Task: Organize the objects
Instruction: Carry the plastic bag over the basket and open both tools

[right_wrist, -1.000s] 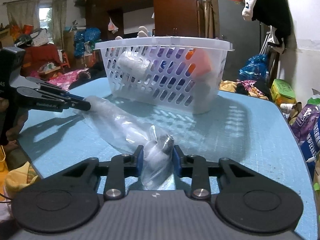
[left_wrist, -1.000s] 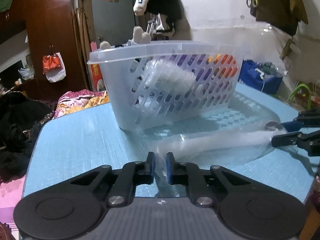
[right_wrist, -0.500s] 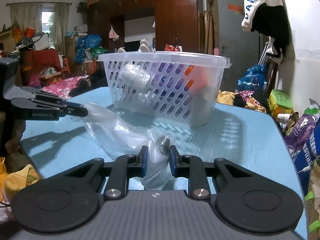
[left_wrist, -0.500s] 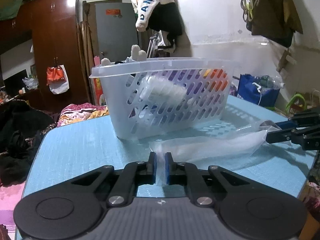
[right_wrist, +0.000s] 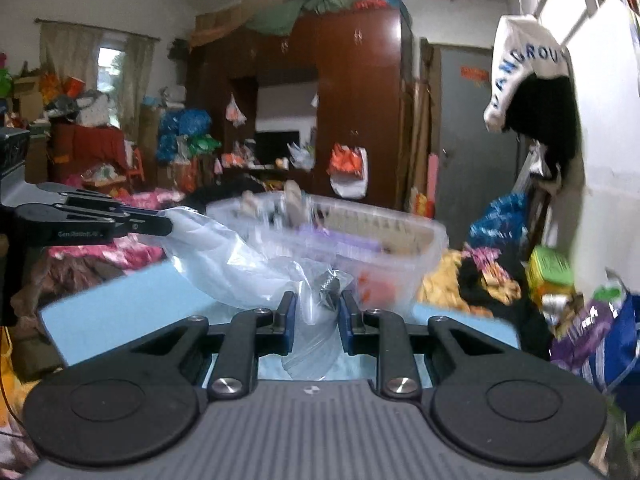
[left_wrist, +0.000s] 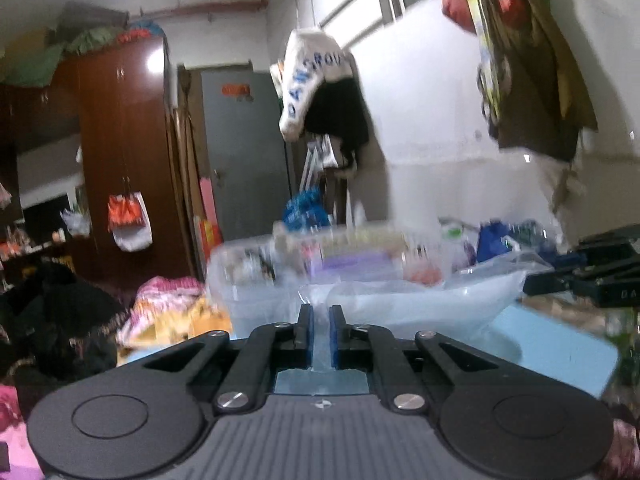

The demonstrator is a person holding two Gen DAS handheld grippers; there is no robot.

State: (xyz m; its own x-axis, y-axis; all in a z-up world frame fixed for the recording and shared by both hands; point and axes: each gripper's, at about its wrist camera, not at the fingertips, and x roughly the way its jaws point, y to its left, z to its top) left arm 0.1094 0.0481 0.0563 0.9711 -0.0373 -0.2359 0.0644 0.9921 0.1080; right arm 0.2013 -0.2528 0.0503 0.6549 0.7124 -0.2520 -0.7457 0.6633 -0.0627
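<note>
A clear plastic bag (left_wrist: 420,300) hangs stretched between my two grippers, lifted off the blue table (left_wrist: 560,340). My left gripper (left_wrist: 321,316) is shut on one end of it. My right gripper (right_wrist: 314,306) is shut on the other end of the bag (right_wrist: 224,256), which holds a small metal piece (right_wrist: 330,286). The white slotted basket (left_wrist: 256,276) with several items in it stands behind the bag and also shows in the right wrist view (right_wrist: 392,248). Each gripper shows in the other's view: the right one (left_wrist: 532,285) and the left one (right_wrist: 162,225).
The table's far edges (right_wrist: 80,312) are close. Piles of clothes (left_wrist: 168,312) and bags (right_wrist: 560,280) lie on the floor around it. A cap (left_wrist: 316,80) and clothes hang on the wall. A brown wardrobe (right_wrist: 360,100) stands behind.
Both grippers have risen with the bag, lifting it from the table to about the height of the basket rim. The basket now sits lower in both views.
</note>
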